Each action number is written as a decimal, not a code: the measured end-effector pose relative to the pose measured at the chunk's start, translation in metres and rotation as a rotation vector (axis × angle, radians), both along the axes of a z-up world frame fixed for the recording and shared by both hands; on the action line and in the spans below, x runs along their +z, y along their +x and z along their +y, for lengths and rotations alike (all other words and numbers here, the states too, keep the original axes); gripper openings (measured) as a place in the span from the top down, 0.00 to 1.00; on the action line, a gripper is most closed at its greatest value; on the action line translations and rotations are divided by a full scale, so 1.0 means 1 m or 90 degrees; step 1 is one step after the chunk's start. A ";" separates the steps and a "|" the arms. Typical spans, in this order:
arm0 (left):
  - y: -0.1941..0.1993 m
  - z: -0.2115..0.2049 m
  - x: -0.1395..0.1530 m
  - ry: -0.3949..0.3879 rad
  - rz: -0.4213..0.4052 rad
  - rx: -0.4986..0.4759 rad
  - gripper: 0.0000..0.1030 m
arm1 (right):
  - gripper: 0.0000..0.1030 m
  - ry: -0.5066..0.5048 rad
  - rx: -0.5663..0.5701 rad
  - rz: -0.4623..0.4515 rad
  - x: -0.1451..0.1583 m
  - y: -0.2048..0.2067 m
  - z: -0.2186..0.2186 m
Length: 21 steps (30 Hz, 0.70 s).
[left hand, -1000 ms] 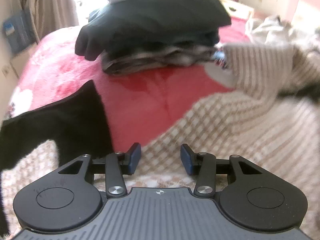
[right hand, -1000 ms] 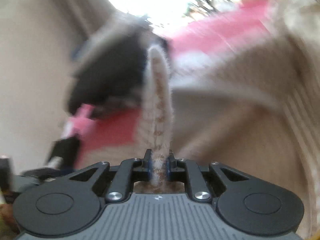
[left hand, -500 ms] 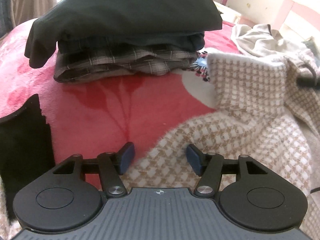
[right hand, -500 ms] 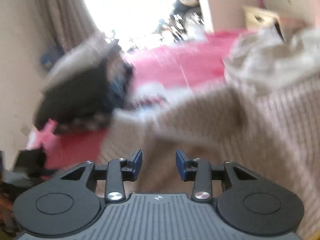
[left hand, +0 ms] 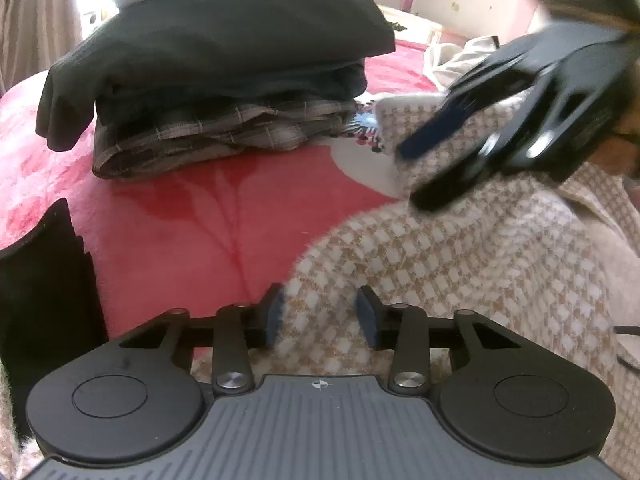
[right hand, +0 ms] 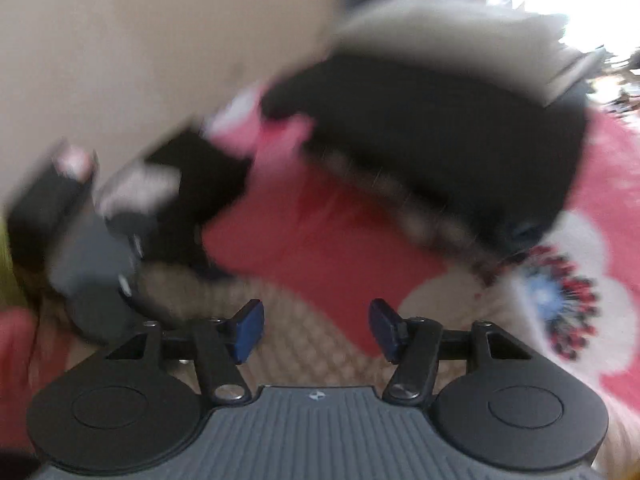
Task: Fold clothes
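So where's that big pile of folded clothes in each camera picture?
Left wrist view: the pile of folded clothes sits upper left of centre, on the red blanket.
Right wrist view: the pile is blurred, upper right of centre, tilted down to the right.
Shared landmark: the blue-and-red flower print on the blanket, just beside the pile's bottom corner in both views.

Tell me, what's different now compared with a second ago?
The right gripper let go of the beige checked sweater it was pinching; its jaws are opening, empty, and it has swung into the left camera's view. The left gripper edged onto the sweater's hem, jaws closing. The folded pile stayed put.
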State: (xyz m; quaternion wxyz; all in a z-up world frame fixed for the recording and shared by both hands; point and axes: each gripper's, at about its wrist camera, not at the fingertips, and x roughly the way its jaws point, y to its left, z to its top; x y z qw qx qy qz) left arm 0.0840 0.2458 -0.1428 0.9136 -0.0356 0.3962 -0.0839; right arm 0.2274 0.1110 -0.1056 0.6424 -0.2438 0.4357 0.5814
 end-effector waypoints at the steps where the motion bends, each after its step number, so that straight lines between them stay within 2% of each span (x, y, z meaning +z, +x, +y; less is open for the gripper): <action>1: -0.002 -0.001 -0.001 0.003 -0.005 -0.003 0.67 | 0.40 -0.027 0.017 0.005 -0.008 0.005 0.007; 4: -0.006 -0.003 -0.004 0.018 -0.021 -0.009 0.71 | 0.38 -0.080 0.066 0.010 -0.028 0.012 0.022; 5: -0.007 -0.004 -0.005 0.022 -0.027 -0.009 0.72 | 0.33 -0.091 0.077 0.015 -0.034 0.012 0.025; 6: -0.008 -0.005 -0.005 0.025 -0.034 -0.008 0.74 | 0.25 -0.097 0.087 0.017 -0.039 0.010 0.029; 8: -0.010 -0.005 -0.006 0.025 -0.046 0.000 0.77 | 0.18 -0.104 0.112 -0.002 -0.044 -0.004 0.033; 10: -0.013 -0.006 -0.007 0.026 -0.058 0.009 0.82 | 0.28 -0.102 0.134 -0.048 -0.044 -0.021 0.031; 12: -0.016 -0.008 -0.006 0.034 -0.070 0.017 0.86 | 0.72 -0.085 0.136 -0.064 -0.035 -0.031 0.028; 13: -0.019 -0.009 -0.003 0.039 -0.079 0.024 0.87 | 0.80 -0.077 0.140 -0.077 -0.030 -0.037 0.027; 15: -0.024 -0.010 0.002 0.054 -0.098 0.038 0.89 | 0.86 -0.054 0.152 -0.129 -0.018 -0.050 0.023; 19: -0.020 -0.003 0.024 0.109 -0.147 0.082 0.89 | 0.86 0.022 0.153 -0.271 0.011 -0.070 0.025; 21: -0.019 0.000 0.036 0.137 -0.171 0.104 0.89 | 0.86 0.056 0.145 -0.317 0.019 -0.072 0.030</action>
